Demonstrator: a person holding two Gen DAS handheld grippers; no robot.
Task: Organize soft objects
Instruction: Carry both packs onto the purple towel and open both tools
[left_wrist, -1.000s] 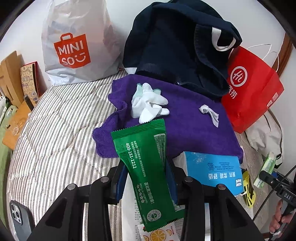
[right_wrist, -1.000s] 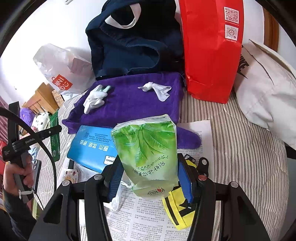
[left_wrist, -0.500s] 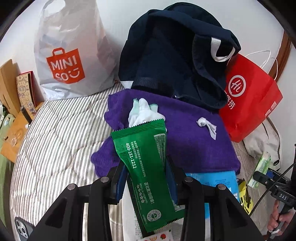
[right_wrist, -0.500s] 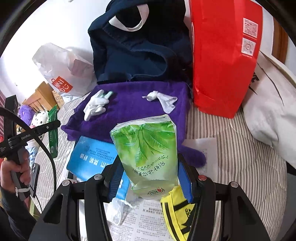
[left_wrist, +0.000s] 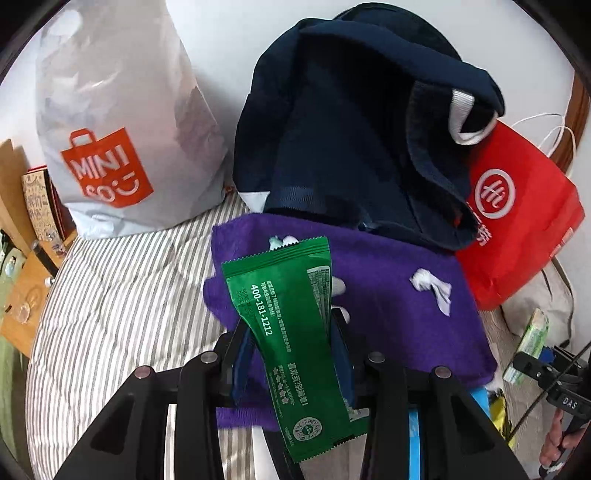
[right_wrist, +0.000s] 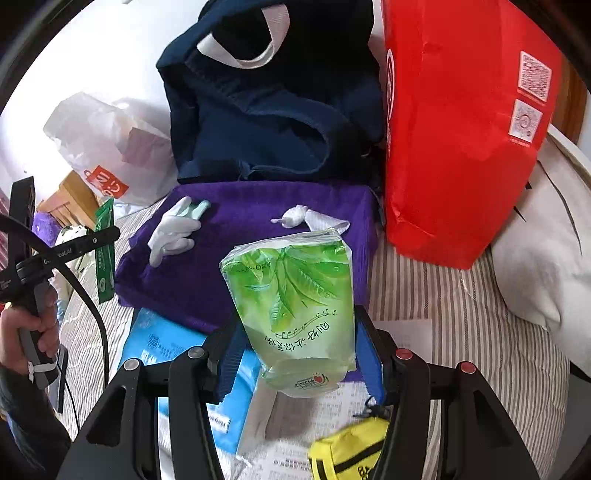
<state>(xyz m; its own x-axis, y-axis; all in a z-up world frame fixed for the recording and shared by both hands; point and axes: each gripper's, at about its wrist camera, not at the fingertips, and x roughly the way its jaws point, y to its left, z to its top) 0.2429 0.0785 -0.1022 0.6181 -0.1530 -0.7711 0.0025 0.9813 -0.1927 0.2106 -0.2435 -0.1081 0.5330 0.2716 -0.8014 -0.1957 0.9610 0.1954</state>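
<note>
holding: left gripper (left_wrist: 291, 354) clamps green sachet (left_wrist: 291, 332), right gripper (right_wrist: 299, 354) clamps green tissue pack (right_wrist: 295, 302), both above purple towel (right_wrist: 258, 206). keep squeeze steady, go slow, aim for navy bag (left_wrist: 351, 147) mouth.

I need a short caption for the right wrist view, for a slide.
Right tongs hold a light green tissue pack above a purple towel on a striped bed.

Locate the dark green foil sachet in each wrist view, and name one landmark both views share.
Left wrist: dark green foil sachet, centre, clamped between the jaws of the left hand-held gripper.
Right wrist: far left edge, hanging upright beside the purple towel.
Shared landmark: purple towel.
</note>
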